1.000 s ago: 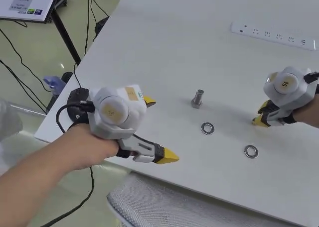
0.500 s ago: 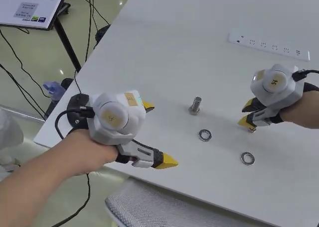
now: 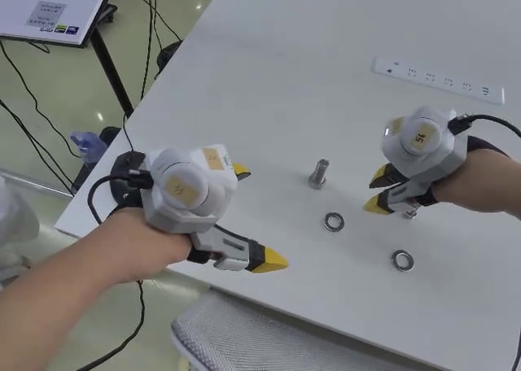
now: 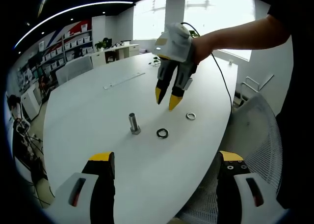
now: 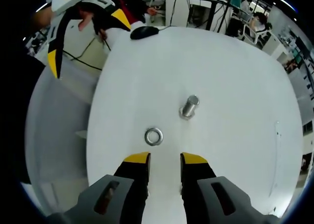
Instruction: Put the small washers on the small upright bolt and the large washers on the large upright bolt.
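Broadly, the work sits on a large white table point(image 3: 326, 54) with a rounded outline and a smooth, matte top. An upright bolt point(image 3: 319, 174) stands on its head on the bare surface, a little in from the near edge. Two washers lie flat between it and that edge: one washer point(image 3: 333, 221) just beside the bolt, and the other washer point(image 3: 402, 260) farther along, close to the edge. A white power strip point(image 3: 438, 80) lies toward the far side of the table.

The left gripper point(image 3: 256, 216) hangs over the near corner with its yellow-tipped jaws spread wide and nothing between them; in the left gripper view they frame the bolt point(image 4: 133, 123) and both washers. The right gripper point(image 3: 376, 191) hovers beside the bolt, jaws parted by a narrow gap and empty. In the right gripper view the near washer point(image 5: 153, 136) lies just ahead of the tips, with the bolt point(image 5: 189, 106) beyond it. A black corded device point(image 5: 143, 32) rests at the table's edge by the left gripper.

Around the table, a glossy pale-green floor point(image 3: 49, 102) carries black cables. A laptop point(image 3: 49, 9) sits on a stand, and a grey mesh chair point(image 3: 244, 330) stands against the near edge. The left gripper view shows bright windows point(image 4: 216, 3) and shelving point(image 4: 78, 40) behind.
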The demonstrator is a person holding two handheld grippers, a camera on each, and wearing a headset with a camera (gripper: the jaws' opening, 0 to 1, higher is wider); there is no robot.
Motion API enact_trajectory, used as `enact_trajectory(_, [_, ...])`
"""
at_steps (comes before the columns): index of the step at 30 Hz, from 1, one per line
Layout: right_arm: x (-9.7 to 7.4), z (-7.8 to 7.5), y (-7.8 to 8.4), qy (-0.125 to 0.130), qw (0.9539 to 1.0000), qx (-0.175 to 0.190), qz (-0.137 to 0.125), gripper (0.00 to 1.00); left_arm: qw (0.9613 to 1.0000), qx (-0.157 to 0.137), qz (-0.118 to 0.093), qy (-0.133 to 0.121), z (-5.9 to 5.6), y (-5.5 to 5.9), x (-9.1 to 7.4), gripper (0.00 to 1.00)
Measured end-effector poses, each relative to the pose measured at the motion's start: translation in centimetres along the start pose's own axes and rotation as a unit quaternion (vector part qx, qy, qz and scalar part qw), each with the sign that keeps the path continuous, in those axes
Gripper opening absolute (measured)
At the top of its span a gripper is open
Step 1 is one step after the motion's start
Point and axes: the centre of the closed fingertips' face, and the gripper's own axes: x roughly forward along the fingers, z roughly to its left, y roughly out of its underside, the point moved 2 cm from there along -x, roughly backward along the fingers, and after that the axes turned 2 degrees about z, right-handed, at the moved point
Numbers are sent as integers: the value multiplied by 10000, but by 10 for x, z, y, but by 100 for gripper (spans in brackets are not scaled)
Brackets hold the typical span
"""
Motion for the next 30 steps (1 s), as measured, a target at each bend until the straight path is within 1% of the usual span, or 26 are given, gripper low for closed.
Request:
enact_trajectory(3, [6, 6, -4, -56, 9999, -93, -2, 26, 10000, -21, -39, 12, -1, -1, 0, 86])
enact_trajectory(10, [21, 16, -8, -160, 9996, -216, 1, 31, 10000, -8, -51, -40, 1, 0, 0, 87])
enact_trajectory(11, [24, 17, -9, -179, 9996, -219, -7, 31, 9999, 24, -82, -118, 3, -1, 0, 87])
enact_trajectory(12, [27, 18, -9, -195, 9996, -227, -11, 31, 9999, 36, -101, -135, 4, -2, -1, 87])
enact_trajectory(16, [43, 24, -7, -232, 9993, -288, 16, 31, 9999, 23, -93, -141, 5, -1, -1, 87])
enact_trajectory(18, [49, 23, -7, -185, 9993, -316, 15, 32, 9999, 9, -62, -116, 6, 1, -1, 86])
enact_trajectory(20, [54, 23, -7, -213, 9994, -263, -7, 32, 9999, 9, -50, -105, 6, 3, -2, 86])
enact_trajectory(23, [60, 21, -7, -175, 9995, -275, -2, 32, 10000, 6, -18, -93, 6, 6, -3, 85])
enact_trajectory(26, [64, 21, -6, -162, 9995, -282, -21, 34, 10000, -31, -24, -80, 6, 9, -4, 85])
enact_trajectory(30, [70, 19, -3, -101, 9992, -380, 53, 34, 10000, -31, -2, -60, 7, 11, -5, 84])
